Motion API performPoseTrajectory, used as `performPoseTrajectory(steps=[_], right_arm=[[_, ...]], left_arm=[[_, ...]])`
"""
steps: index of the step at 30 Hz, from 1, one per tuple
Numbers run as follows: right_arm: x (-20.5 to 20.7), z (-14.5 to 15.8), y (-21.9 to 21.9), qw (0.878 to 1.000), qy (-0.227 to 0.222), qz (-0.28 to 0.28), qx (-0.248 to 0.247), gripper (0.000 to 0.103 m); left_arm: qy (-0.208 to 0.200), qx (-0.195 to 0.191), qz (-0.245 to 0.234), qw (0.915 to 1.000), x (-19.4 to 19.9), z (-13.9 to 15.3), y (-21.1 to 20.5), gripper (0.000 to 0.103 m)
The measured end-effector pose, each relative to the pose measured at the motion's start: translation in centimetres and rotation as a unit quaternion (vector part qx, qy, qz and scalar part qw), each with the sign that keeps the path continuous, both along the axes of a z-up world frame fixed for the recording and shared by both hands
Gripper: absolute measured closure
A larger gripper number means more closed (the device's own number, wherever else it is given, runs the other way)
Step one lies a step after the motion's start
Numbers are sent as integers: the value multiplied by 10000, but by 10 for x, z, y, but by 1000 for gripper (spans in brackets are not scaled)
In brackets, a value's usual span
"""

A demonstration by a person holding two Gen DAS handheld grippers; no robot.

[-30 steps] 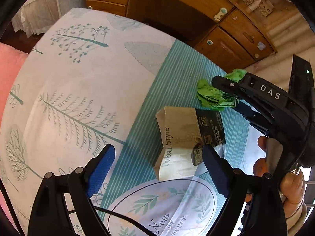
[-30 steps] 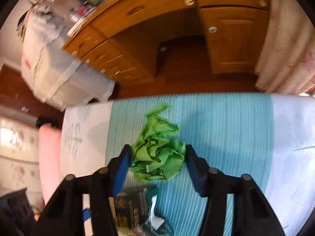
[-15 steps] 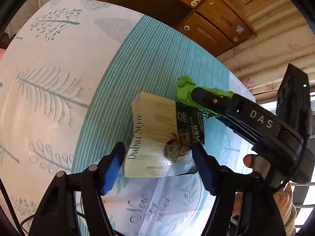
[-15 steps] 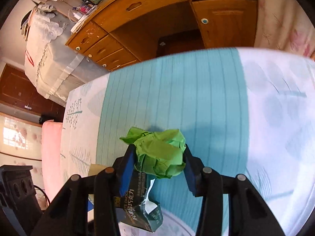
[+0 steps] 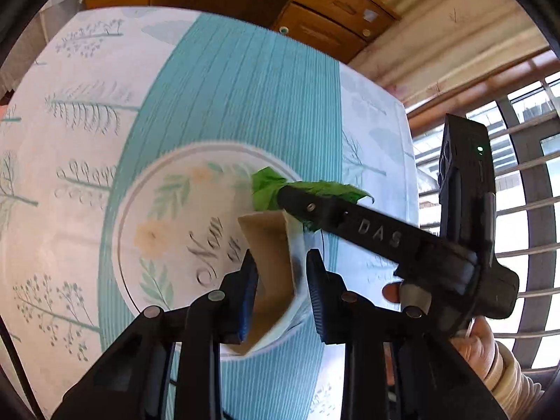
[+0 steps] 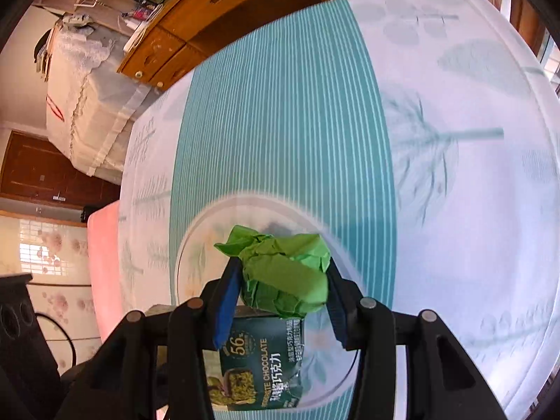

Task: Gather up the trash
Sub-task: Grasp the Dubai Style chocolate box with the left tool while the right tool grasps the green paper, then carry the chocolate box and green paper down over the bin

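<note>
green crumpled paper ball (image 6: 287, 276) sits clamped between my right gripper (image 6: 280, 290) jaws, held above the table, its loose corner sticking out to the left. in the left wrist view the same wad (image 5: 269, 189) shows at the tip of that gripper (image 5: 290, 199), the black body lettered "das" running back to the hand (image 5: 479, 346) that holds it.

my left gripper (image 5: 281, 290) has its jaws closed on the tan and dark green chocolate wrapper (image 5: 271, 273), blue pads pressing both sides, the pack folded and tilted between them. from the right wrist view the wrapper (image 6: 259, 364) hangs just below and behind the green ball, its printed face reading "56%" and "chocolate"; i cannot tell whether the two pieces touch.

below both lies the white and teal striped tablecloth (image 5: 227, 87) with its printed trees, and a round floral emblem (image 5: 164, 231) with script lettering directly under the wrapper. the cloth (image 6: 287, 122) is motion-blurred in places.

beyond the table edge stands a wooden cabinet with drawers (image 5: 315, 24), and a barred window (image 5: 525, 175) lies off to the right. the right wrist view also catches a lace-covered piece of furniture (image 6: 87, 98) and a pink cushion (image 6: 105, 262) at the left.
</note>
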State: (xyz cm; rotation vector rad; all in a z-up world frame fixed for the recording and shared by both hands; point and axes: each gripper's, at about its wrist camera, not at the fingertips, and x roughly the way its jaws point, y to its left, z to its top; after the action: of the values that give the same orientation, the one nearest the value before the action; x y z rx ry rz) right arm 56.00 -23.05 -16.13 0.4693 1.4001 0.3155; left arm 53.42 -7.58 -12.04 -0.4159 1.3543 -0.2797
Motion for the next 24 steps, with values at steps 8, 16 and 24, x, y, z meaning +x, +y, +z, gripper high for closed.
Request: performPoseTrajectory(steps=[8,16,24], right_arm=[[-67,25,4,9997,-234,-62,-75,58],[-172,74,14,9969,-709,-272,-194,58],[-326,97,47,9933,-981,-532,-309,58]], left_arm=[[-95,104,-470,9988,-61,10,-13,82],[-536,88,-536,9971,-175,52,42,83],[-848,67,-712,9938,-310,77,103,84]])
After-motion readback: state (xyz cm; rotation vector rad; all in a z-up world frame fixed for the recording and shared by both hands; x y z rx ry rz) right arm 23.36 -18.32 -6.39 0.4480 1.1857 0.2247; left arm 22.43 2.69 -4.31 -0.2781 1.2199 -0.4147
